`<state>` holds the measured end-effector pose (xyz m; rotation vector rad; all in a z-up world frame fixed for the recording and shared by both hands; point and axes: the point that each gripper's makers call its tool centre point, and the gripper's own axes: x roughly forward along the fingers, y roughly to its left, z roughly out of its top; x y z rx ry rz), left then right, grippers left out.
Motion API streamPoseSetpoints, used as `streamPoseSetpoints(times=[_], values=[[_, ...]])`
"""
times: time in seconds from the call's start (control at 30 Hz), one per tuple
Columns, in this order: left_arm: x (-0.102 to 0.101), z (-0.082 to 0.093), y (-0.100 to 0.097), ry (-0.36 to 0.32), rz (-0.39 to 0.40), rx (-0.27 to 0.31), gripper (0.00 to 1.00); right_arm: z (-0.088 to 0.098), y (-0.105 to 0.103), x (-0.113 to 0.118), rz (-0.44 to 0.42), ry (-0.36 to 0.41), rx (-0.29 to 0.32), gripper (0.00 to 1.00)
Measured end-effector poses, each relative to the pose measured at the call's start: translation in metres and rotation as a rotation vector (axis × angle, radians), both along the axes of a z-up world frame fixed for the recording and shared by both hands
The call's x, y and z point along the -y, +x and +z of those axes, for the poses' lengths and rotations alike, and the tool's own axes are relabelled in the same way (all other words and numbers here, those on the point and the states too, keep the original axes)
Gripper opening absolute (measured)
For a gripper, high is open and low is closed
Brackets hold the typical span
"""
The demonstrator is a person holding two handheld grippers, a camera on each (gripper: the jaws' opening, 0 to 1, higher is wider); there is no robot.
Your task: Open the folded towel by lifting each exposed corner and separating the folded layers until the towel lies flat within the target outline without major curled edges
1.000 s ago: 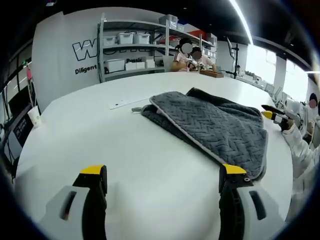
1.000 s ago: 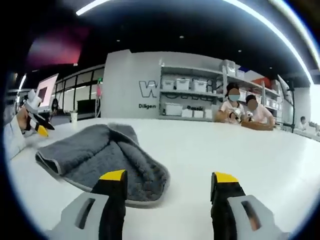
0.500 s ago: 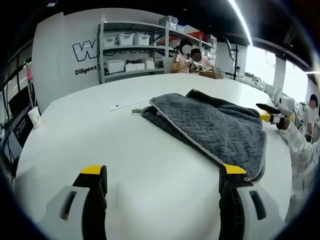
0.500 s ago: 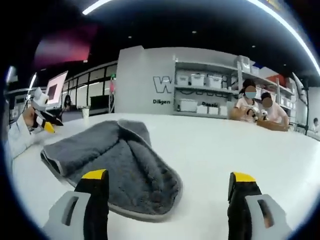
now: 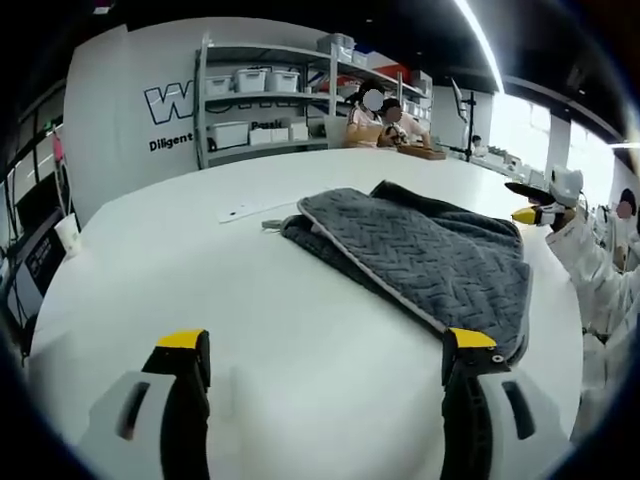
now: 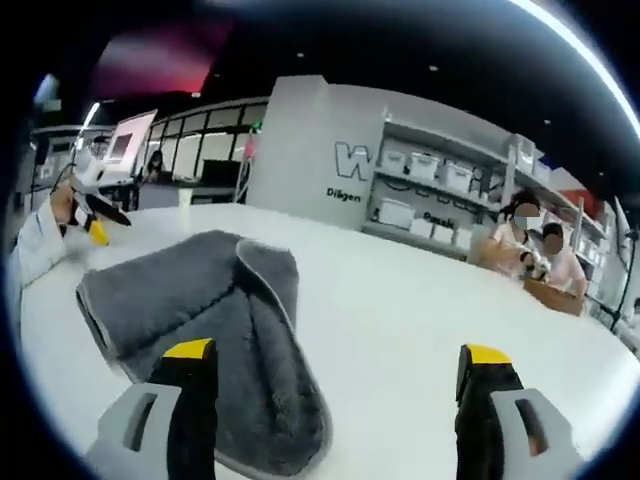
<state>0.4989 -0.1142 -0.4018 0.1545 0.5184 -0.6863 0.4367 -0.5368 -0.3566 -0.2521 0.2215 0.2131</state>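
Observation:
A grey folded towel (image 5: 430,255) with a herringbone weave and pale edging lies on the white table (image 5: 200,270). Its upper layer is folded over a darker lower layer. My left gripper (image 5: 328,345) hovers open over bare table, its right fingertip (image 5: 470,340) just at the towel's near corner. In the right gripper view the towel (image 6: 190,310) lies low and left, one flap turned over. My right gripper (image 6: 337,355) is open, its left fingertip (image 6: 190,350) above the towel's near edge. The right gripper (image 5: 528,212) also shows beyond the towel, held by a white-sleeved hand; likewise the left gripper (image 6: 95,225).
A white strip (image 5: 255,208) lies on the table behind the towel. A paper cup (image 5: 68,232) stands off the far left edge. Shelves with bins (image 5: 260,95) line the back wall, and two people (image 5: 385,115) sit at the far side.
My right gripper's jaws have spread wider and its view has swung, bringing the towel closer. In the left gripper view the right gripper has risen. The left gripper has hardly moved.

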Motion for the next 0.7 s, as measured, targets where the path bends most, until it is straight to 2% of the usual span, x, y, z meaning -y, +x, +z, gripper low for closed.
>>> streamPoseSetpoints(times=[0.07, 0.2, 0.43, 0.57, 0.63, 0.7], values=[[0.0, 0.0, 0.0, 0.002, -0.001, 0.0, 0.95, 0.01, 0.007, -0.011, 0.045, -0.041, 0.002, 0.99], [0.003, 0.0, -0.002, 0.0, -0.01, 0.001, 0.95, 0.021, 0.022, -0.026, 0.078, -0.122, -0.001, 0.99], [0.003, 0.001, -0.003, -0.002, -0.008, 0.005, 0.95, 0.025, 0.04, -0.058, 0.143, -0.15, -0.032, 0.99], [0.003, 0.002, -0.003, -0.005, -0.011, 0.006, 0.95, 0.027, 0.054, -0.077, 0.172, -0.19, -0.033, 0.91], [0.003, 0.002, -0.003, -0.006, -0.01, 0.005, 0.95, 0.028, 0.058, -0.093, 0.231, -0.187, -0.023, 0.84], [0.003, 0.002, -0.003, -0.008, -0.01, 0.002, 0.95, 0.028, 0.063, -0.099, 0.234, -0.167, -0.027, 0.81]])
